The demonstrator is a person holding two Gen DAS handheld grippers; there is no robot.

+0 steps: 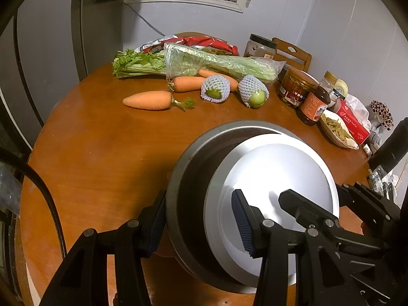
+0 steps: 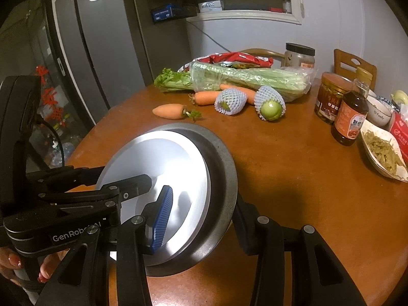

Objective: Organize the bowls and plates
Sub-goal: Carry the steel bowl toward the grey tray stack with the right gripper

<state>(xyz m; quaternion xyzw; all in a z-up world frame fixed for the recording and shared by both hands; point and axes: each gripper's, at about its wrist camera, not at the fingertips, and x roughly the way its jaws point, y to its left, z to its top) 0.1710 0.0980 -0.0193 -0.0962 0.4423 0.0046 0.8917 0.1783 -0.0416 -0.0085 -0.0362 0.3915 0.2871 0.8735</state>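
Your left tool and right tool each pinch opposite rims of the grey bowl, white plate nested inside, above the bench. Uneven tilt could slide the plate out.

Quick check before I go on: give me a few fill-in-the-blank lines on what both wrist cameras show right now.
The white plate lies inside a ___ metal bowl. The left claw and the right claw each have one finger inside the bowl's rim and one ___ it. Behind the bowl, ___ green fruits wear foam nets. The celery is wrapped in a clear plastic ___.

Missing words: grey; outside; two; bag.
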